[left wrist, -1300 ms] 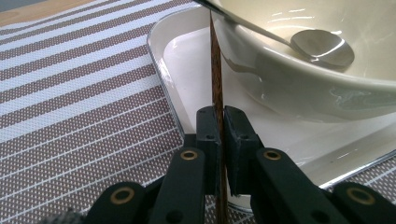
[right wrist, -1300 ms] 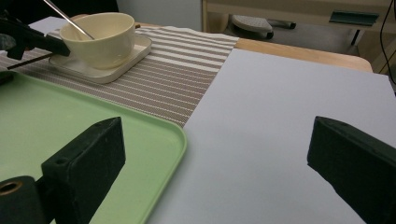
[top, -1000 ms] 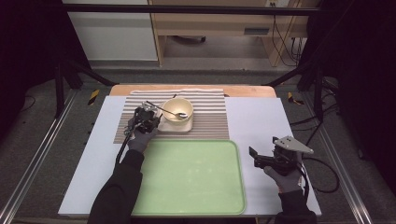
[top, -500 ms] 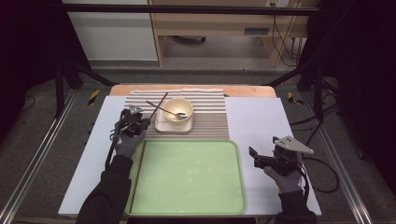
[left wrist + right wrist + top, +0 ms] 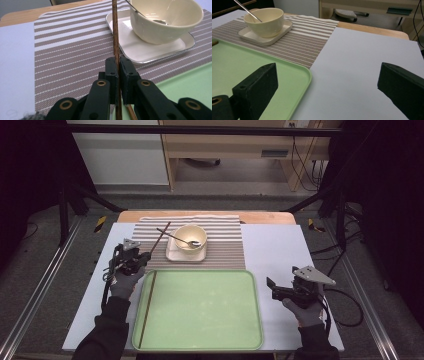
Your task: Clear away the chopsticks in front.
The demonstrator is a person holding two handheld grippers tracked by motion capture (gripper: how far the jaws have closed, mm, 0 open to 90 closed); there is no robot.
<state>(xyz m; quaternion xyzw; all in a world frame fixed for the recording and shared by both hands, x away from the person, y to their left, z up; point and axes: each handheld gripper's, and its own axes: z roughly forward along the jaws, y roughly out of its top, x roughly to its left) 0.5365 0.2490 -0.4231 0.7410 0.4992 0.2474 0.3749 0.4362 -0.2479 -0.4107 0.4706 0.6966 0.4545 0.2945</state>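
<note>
1. Two grippers are at work beside the green tray point(image 5: 200, 320), which serves here as the landmark; it lies on the near part of the table point(image 5: 272, 245).
2. Nearest the person, off the tray's right edge, the right gripper point(image 5: 272, 289) hovers over bare white table surface, held by a gloved hand point(image 5: 305, 307). In the right gripper view point(image 5: 327, 82) its jaws stand wide apart with nothing between them, the tray's right rim point(image 5: 308, 75) running just inside the jaw at that picture's left.
3. One chopstick point(image 5: 148, 307) lies flat inside the tray, along its left edge, running lengthwise from near rim towards far rim.
4. Just off the tray's far left corner, the left gripper point(image 5: 140, 261) is held in a gloved hand point(image 5: 125, 280). In the left gripper view point(image 5: 118, 72) its jaws are clamped tight on a second chopstick point(image 5: 115, 32).
5. That second chopstick point(image 5: 161, 239) slants up and away from the tray, over the striped placemat point(image 5: 225, 252), with its far end left of the bowl.
6. Beyond the tray's far edge, on the placemat, a cream bowl point(image 5: 190, 238) stands on a square plate point(image 5: 172, 254).
7. A metal spoon point(image 5: 181, 240) rests in the bowl, its handle leaning out over the rim on the left.
</note>
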